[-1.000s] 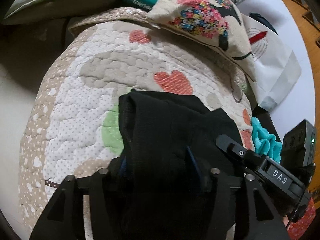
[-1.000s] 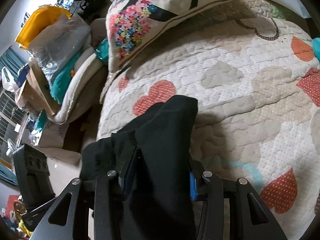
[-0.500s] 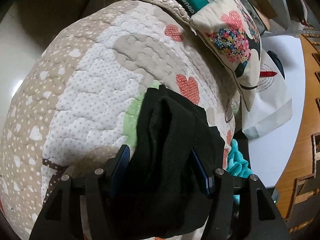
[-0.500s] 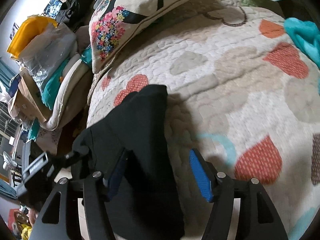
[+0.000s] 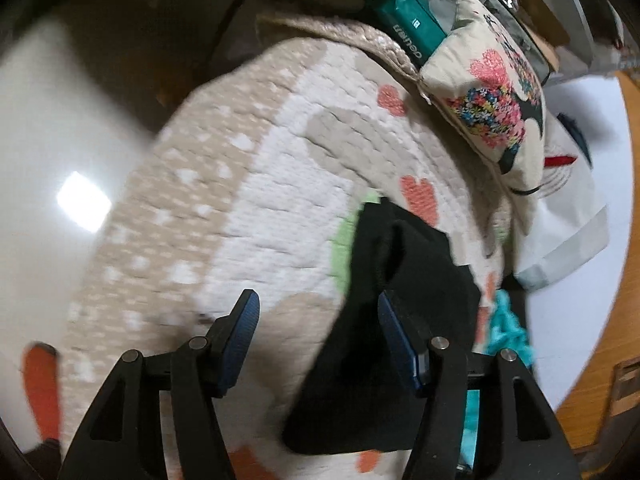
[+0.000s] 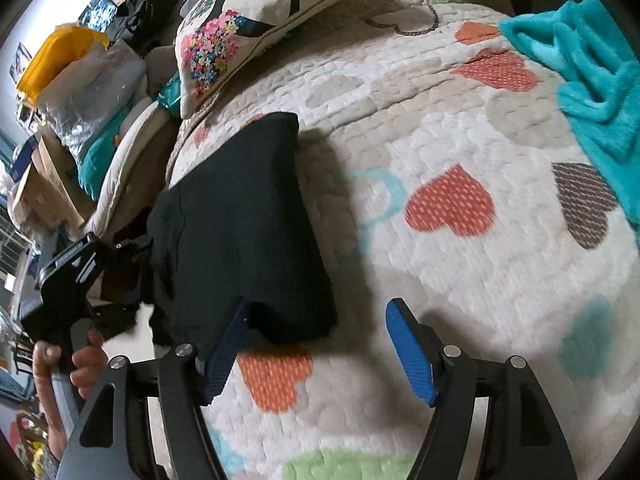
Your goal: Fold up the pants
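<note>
Quilted bedding patterned with hearts (image 6: 448,204) covers the whole work surface, and it makes a soft, roomy place to lay a garment flat.

Nearest to me, the right gripper (image 6: 316,344) has its blue pads spread wide with nothing between them; only the quilt and an orange heart show in the gap. Its left pad sits just at the near corner of the black pants (image 6: 240,220), apparently touching the hem, though I cannot tell whether it presses on it. The left gripper (image 5: 318,338) is likewise spread and empty, hovering over the quilt with the pants (image 5: 384,328) lying mostly off to its right, one pad overlapping the dark cloth in the view.

My guess is that both claws are open because the fold is laid: the pants sit as a compact, doubled rectangle, flat on the quilt near its left edge, with square corners. One ridge of cloth bulges along the top in the left view, so a little smoothing may be wanted.

Farther back, a floral cushion (image 6: 248,28) leans at the head of the bed, well apart from the pants, and a teal fleece blanket (image 6: 588,76) lies bunched at the right.
</note>
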Motion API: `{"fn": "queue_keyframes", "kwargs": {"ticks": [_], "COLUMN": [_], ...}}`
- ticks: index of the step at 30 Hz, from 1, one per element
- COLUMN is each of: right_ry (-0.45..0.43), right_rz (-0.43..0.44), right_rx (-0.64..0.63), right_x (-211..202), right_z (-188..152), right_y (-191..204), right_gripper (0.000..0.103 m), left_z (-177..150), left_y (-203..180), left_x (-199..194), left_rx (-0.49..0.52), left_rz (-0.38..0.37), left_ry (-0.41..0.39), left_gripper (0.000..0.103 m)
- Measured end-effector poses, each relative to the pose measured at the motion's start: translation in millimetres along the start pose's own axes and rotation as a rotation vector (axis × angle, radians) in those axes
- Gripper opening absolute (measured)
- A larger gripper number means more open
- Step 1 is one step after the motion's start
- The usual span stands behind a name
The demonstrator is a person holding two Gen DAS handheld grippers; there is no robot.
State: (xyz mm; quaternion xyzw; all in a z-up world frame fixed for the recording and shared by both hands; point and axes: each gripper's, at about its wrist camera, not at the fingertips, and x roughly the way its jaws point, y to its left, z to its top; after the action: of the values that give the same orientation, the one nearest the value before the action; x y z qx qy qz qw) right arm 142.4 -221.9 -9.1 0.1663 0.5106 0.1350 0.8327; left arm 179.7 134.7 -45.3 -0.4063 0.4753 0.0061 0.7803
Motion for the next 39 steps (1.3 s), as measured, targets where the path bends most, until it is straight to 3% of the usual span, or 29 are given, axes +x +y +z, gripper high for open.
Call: {"fn": "queue_keyframes", "kwargs": {"ticks": [3, 6, 11, 13, 15, 18, 22, 25, 29, 39], "right_ry": [-0.009, -0.023, -0.057, -0.076, -0.092, -0.109, -0.139, -0.186, -0.268, -0.332], "right_rz": [0.000, 0.019, 0.025, 0.016, 0.004, -0.006, 0.031, 0.044, 0.009, -0.004], "right_rx": [-0.027, -0.052, -0.108, -0.123, -0.126, -0.120, -0.108, -0.133, -0.197, -0.291], "right_x": [-12.3, -25.3, -46.5, -54.4, -60.5, -66.3, -76.5, -92.1, -113.0, -126.3], "right_z": [-13.0, -26.8, -48.2, -57.0, -64.3, -71.2, -72.6, -76.2, -82.4, -91.5], "right_y": [6.7, 14.7, 25.3, 26.1, 24.5, 22.7, 26.0, 32.5, 41.6, 58.9], "right_gripper": [0.076, 0.076, 0.076, 0.076, 0.076, 0.076, 0.076, 0.076, 0.077, 0.079], "left_z": [-14.5, -38.9, -105.0, -131.2, -152.4, -179.5, -203.7, -211.3, -224.8, -240.8], "left_y": [-4.3, -14.2, -34.6, -35.3, -31.2, -22.0, -47.6, -64.2, -83.2, -97.1], "left_x": [-15.6, -30.2, -61.6, -72.0, -84.6, -112.4, -136.0, -153.4, -170.1, -182.6], "left_rx": [0.094, 0.186, 0.425, 0.478, 0.479, 0.380, 0.487, 0.499, 0.542, 0.589], "left_rz": [0.062, 0.076, 0.175, 0.210, 0.240, 0.224, 0.327, 0.330, 0.365, 0.373], "left_ry": [-0.037, -0.058, -0.228, -0.259, -0.266, -0.248, -0.322, -0.393, -0.486, -0.497], "left_gripper": [0.061, 0.061, 0.061, 0.061, 0.061, 0.062, 0.064, 0.077, 0.079, 0.081]}}
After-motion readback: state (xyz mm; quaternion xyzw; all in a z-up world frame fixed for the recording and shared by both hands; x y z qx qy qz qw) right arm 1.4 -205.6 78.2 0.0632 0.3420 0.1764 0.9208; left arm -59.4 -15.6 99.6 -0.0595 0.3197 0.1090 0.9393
